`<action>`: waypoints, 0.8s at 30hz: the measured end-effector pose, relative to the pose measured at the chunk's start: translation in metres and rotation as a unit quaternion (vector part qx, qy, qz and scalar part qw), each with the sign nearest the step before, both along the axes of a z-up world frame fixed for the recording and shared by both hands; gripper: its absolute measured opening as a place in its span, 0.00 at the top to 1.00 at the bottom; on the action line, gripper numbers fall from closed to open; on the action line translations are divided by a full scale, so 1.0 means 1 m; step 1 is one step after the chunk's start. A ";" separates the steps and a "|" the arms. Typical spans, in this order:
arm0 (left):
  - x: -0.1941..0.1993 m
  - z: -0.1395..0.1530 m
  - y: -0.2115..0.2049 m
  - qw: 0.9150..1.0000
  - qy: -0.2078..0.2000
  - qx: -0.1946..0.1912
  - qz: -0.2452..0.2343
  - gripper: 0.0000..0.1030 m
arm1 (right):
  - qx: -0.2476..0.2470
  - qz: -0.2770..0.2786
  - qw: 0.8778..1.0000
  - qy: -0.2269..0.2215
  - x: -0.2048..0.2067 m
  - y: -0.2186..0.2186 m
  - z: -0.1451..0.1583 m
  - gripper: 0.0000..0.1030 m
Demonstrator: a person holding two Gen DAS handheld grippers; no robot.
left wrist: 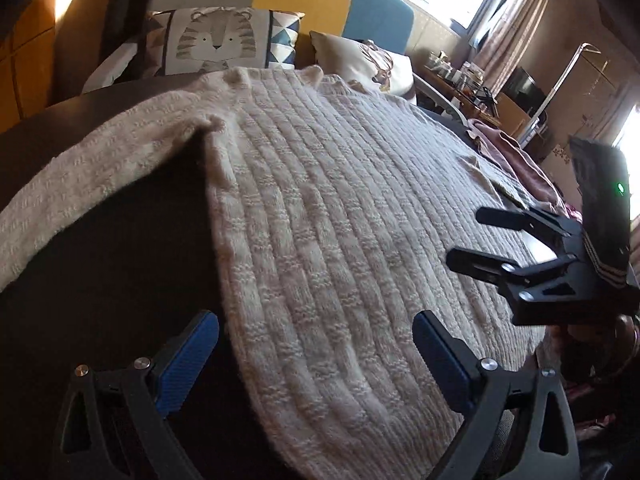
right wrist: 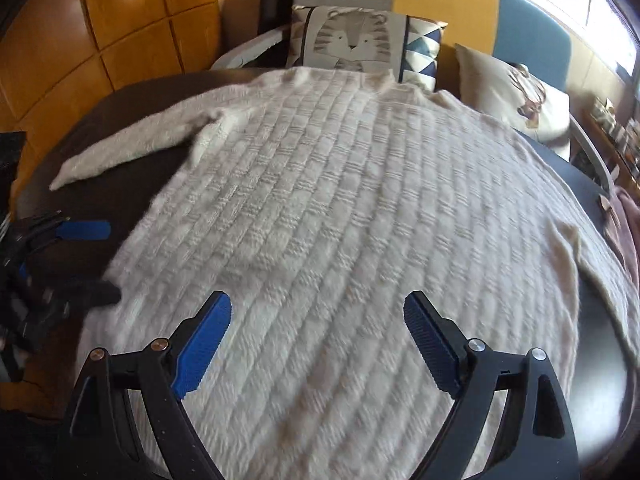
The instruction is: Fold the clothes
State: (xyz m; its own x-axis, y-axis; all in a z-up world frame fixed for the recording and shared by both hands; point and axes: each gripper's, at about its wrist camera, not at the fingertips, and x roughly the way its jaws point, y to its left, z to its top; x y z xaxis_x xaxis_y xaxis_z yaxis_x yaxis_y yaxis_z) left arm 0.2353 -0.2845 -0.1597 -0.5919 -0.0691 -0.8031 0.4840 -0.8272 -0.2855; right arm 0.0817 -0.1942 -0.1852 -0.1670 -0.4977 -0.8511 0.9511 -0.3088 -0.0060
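A cream knitted sweater [left wrist: 328,216] lies spread flat on a dark round table [left wrist: 120,264], neck toward the far sofa, one sleeve [left wrist: 80,184] stretched out to the left. It also shows in the right wrist view [right wrist: 340,208], with its left sleeve [right wrist: 136,148] and right sleeve [right wrist: 592,264] spread. My left gripper [left wrist: 316,344] is open and empty, low over the sweater's left side edge near the hem. My right gripper [right wrist: 318,332] is open and empty over the hem's middle. The right gripper also shows in the left wrist view [left wrist: 472,236], and the left gripper in the right wrist view [right wrist: 100,260].
A sofa with a tiger cushion [left wrist: 218,40] and a deer cushion [left wrist: 372,64] stands behind the table. A pink garment [left wrist: 516,156] lies at the table's right edge. An orange panelled wall [right wrist: 100,32] is to the left, and cluttered shelves [left wrist: 480,88] to the right.
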 end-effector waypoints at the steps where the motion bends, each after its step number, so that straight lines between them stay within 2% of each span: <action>1: -0.002 -0.003 0.006 1.000 -0.003 -0.001 -0.011 0.03 | 0.007 -0.002 1.000 -0.001 -0.001 -0.005 -0.006 0.12; 3: -0.008 -0.015 0.021 0.999 -0.023 -0.010 -0.031 0.03 | 0.017 -0.003 1.000 -0.003 -0.004 -0.005 -0.017 0.12; 7: -0.007 -0.024 0.035 0.996 -0.044 -0.062 -0.044 0.02 | 0.016 0.009 1.000 0.000 -0.006 0.005 -0.028 0.12; 11: 0.003 -0.025 0.030 0.996 -0.040 -0.048 -0.059 0.02 | 0.037 0.010 0.999 -0.007 -0.008 0.000 -0.024 0.12; 13: 0.002 -0.021 0.023 0.997 -0.036 -0.030 -0.059 0.02 | 0.028 0.006 0.999 -0.015 -0.010 -0.010 -0.014 0.12; 16: -0.001 -0.009 0.004 0.999 -0.005 -0.006 -0.035 0.03 | 0.003 0.010 1.000 -0.021 -0.009 -0.031 0.002 0.12; 19: -0.014 0.009 -0.020 0.999 0.037 -0.002 -0.024 0.03 | 0.001 0.011 1.000 -0.010 -0.012 -0.050 0.003 0.12; 22: -0.037 0.028 -0.046 0.996 0.075 -0.015 -0.040 0.03 | 0.006 -0.007 1.000 -0.011 -0.022 -0.049 -0.008 0.12; 24: -0.059 0.036 -0.071 0.995 0.077 -0.027 -0.051 0.03 | 0.003 -0.024 1.000 -0.014 -0.027 -0.039 -0.014 0.12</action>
State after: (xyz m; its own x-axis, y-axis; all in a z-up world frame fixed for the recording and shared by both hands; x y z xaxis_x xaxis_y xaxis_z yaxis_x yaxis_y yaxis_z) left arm 0.1760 -0.3555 -0.1240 -0.7136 -0.0431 -0.6992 0.3500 -0.8865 -0.3026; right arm 0.0544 -0.2330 -0.1994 -0.1657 -0.4849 -0.8587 0.9351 -0.3538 0.0193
